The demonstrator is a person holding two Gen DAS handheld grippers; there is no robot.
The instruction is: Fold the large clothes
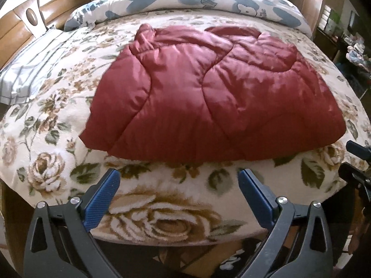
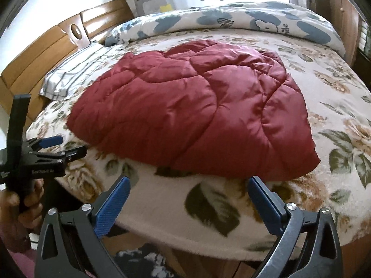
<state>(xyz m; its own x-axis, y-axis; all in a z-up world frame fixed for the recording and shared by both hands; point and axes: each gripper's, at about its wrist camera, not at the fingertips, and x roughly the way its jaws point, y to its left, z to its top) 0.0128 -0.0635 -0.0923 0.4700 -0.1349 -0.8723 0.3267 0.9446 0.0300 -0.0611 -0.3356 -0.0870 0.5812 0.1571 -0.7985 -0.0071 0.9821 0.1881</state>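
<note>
A dark red quilted puffy coat [image 1: 208, 97] lies folded in a broad mound on the floral bed; it also shows in the right wrist view [image 2: 192, 108]. My left gripper [image 1: 178, 176] is open and empty, hovering over the bed's near edge just short of the coat's near hem. My right gripper [image 2: 187, 183] is open and empty, also just short of the near hem, toward its right corner. The left gripper shows from the side in the right wrist view [image 2: 58, 146], held in a hand at the left.
The floral blanket [image 1: 162, 220] covers the bed. A blue-and-white duvet [image 1: 197, 0] is bunched along the far side. A striped pillow [image 1: 30, 69] lies at the left by the wooden headboard [image 1: 18, 30]. Cluttered furniture [image 1: 354, 53] stands at the right.
</note>
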